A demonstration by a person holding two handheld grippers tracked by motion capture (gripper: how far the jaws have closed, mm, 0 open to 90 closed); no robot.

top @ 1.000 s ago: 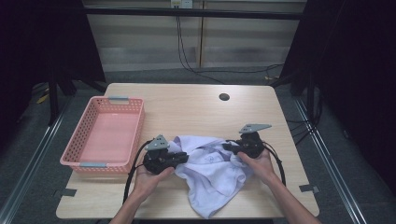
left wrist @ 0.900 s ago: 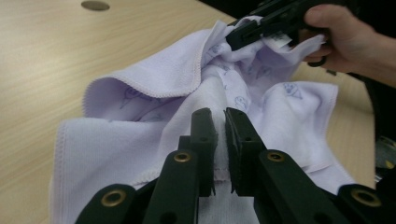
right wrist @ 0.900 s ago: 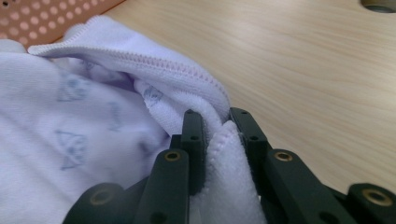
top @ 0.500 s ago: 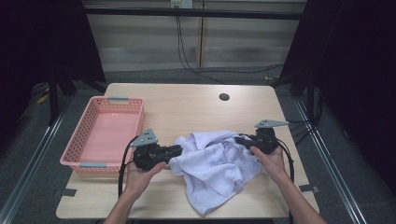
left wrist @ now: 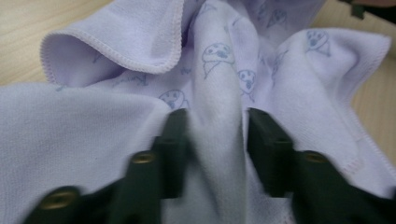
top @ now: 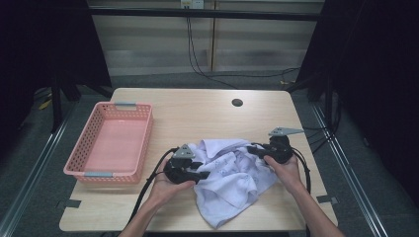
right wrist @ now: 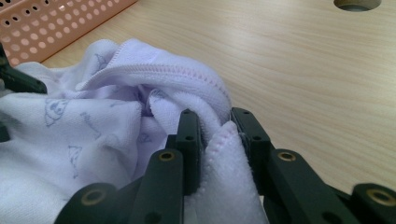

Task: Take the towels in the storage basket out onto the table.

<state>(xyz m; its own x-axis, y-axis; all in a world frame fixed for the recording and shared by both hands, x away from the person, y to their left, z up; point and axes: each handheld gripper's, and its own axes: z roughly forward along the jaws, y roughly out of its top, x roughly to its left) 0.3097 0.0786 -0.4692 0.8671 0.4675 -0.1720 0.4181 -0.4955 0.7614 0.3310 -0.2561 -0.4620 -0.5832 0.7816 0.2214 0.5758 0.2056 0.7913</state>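
Observation:
A pale lilac cloth [top: 232, 173] with small printed figures lies crumpled on the wooden table [top: 197, 118], one corner hanging toward the front edge. My left gripper [top: 205, 174] is at its left side. In the left gripper view the jaws [left wrist: 217, 126] have just been opening and now stand around an upright fold of the cloth [left wrist: 217, 70], which fills the gap without being squeezed. My right gripper [top: 252, 148] is at the cloth's right side. In the right gripper view it [right wrist: 215, 123] is shut on a stitched hem of the cloth [right wrist: 93, 121].
A pink perforated basket [top: 81, 143] stands on the left part of the table, and its wall [right wrist: 46, 18] also appears in the right gripper view. A round hole [top: 237, 102] sits near the table's far edge. Bare wood lies between the cloth and that hole.
The left gripper first drew away to the left, then came back right into the cloth, its jaws now wider around a fold. The cloth has bunched up between the hands.

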